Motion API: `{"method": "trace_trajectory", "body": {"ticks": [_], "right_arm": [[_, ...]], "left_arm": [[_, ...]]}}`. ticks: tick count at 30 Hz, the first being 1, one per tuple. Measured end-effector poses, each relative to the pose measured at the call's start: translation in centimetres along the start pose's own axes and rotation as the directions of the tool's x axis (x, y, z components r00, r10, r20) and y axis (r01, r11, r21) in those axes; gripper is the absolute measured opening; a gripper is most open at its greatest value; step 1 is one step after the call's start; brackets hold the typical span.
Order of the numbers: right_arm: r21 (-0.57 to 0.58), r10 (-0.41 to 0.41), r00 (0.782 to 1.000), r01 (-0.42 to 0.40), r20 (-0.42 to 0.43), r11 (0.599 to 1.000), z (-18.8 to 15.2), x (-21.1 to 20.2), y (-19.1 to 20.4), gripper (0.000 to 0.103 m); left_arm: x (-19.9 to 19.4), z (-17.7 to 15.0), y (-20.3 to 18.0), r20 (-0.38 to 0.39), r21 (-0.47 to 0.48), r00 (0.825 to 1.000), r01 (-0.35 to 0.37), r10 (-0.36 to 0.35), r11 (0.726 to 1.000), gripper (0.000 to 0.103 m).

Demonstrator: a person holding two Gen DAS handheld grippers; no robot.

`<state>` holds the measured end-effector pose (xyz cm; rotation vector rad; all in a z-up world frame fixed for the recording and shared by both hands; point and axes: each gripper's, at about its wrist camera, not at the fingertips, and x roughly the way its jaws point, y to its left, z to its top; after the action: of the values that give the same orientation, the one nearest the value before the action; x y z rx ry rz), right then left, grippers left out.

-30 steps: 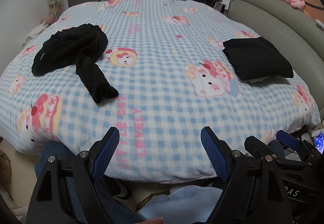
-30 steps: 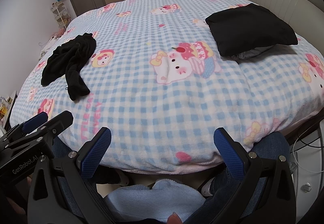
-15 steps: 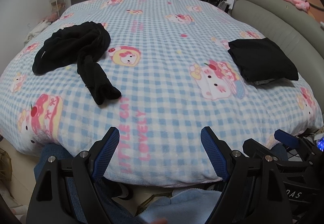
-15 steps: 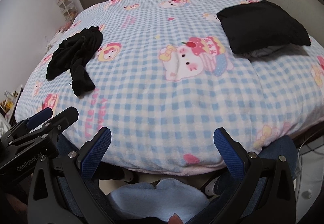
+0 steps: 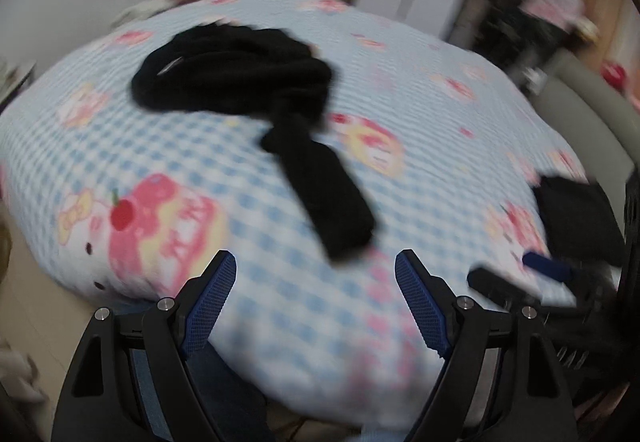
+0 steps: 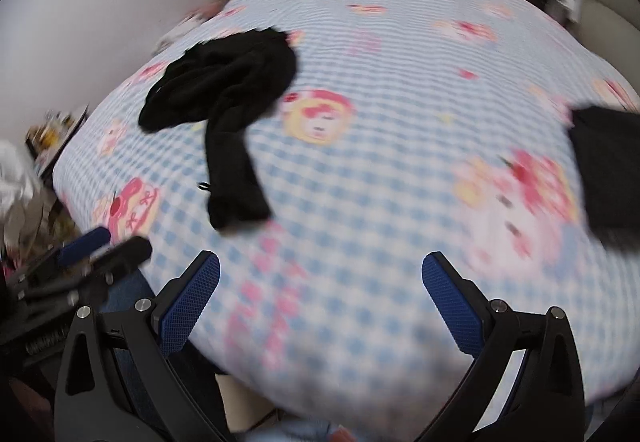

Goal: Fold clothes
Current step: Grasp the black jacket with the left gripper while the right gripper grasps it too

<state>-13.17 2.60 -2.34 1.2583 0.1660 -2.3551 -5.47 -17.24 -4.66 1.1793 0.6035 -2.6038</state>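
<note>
A crumpled black garment point(image 5: 256, 98) lies on the blue checked bedspread point(image 5: 248, 202), with one long part trailing toward the near edge. It also shows in the right wrist view point(image 6: 228, 98). A folded black garment point(image 5: 576, 214) lies at the right, also in the right wrist view point(image 6: 608, 170). My left gripper point(image 5: 316, 262) is open and empty just short of the trailing end. My right gripper point(image 6: 320, 262) is open and empty over the near edge of the bed. Both views are blurred.
A grey padded headboard point(image 5: 580, 110) runs along the right side. A white wall point(image 6: 100, 2) and cluttered floor items point(image 6: 44, 138) are at the left. Wardrobes and a door stand beyond the bed. Each gripper shows in the other's view point(image 5: 520, 282) point(image 6: 80, 254).
Both grippers have swung left and forward toward the crumpled black garment, which now looks larger and more central. The folded garment has slid to the right edge. Jaws stayed open.
</note>
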Motion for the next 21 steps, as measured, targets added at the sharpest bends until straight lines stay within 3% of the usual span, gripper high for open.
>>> {"method": "trace_trajectory", "body": {"ticks": [3,5,12,14,15,16,17,19,21], "right_arm": [[-0.056,-0.013,0.998,0.009,-0.058,0.998,1.6,4.5,1.9,0.102],[-0.044,0.009,0.998,-0.012,-0.068,0.999,2.0,6.2,2.1,0.102],[0.0,0.084,0.991,-0.084,-0.104,0.996,3.4,12.1,2.7,0.102],[0.013,0.105,0.988,-0.105,-0.113,0.994,3.8,13.8,2.9,0.086],[0.019,0.116,0.986,-0.115,-0.118,0.993,4.0,14.7,3.0,0.065],[0.028,0.117,0.986,-0.114,-0.116,0.993,4.1,15.0,2.9,0.051],[0.038,0.109,0.988,-0.106,-0.111,0.994,4.0,14.9,2.6,0.043],[0.016,0.101,0.988,-0.1,-0.118,0.995,3.8,14.7,2.5,0.032],[-0.007,0.083,0.991,-0.085,-0.108,0.996,3.4,13.8,2.3,0.024]], "left_arm": [[3.4,1.6,2.0,-0.019,-0.066,0.999,0.047,-0.048,0.997,0.077],[6.0,2.4,2.4,-0.072,-0.084,0.993,0.087,-0.093,0.993,0.075],[13.4,3.9,1.5,-0.197,-0.126,0.939,0.262,-0.283,0.957,0.074],[14.7,4.1,0.6,-0.209,-0.114,0.929,0.288,-0.306,0.951,0.07],[15.2,4.1,0.2,-0.215,-0.109,0.926,0.295,-0.312,0.949,0.053],[15.6,4.0,-0.3,-0.222,-0.11,0.921,0.302,-0.32,0.947,0.043],[16.0,4.0,-0.8,-0.236,-0.122,0.912,0.315,-0.335,0.941,0.024],[16.8,4.0,-1.9,-0.259,-0.144,0.894,0.339,-0.366,0.93,0.019],[16.2,3.8,-3.3,-0.249,-0.133,0.888,0.365,-0.387,0.922,0.011]]}}
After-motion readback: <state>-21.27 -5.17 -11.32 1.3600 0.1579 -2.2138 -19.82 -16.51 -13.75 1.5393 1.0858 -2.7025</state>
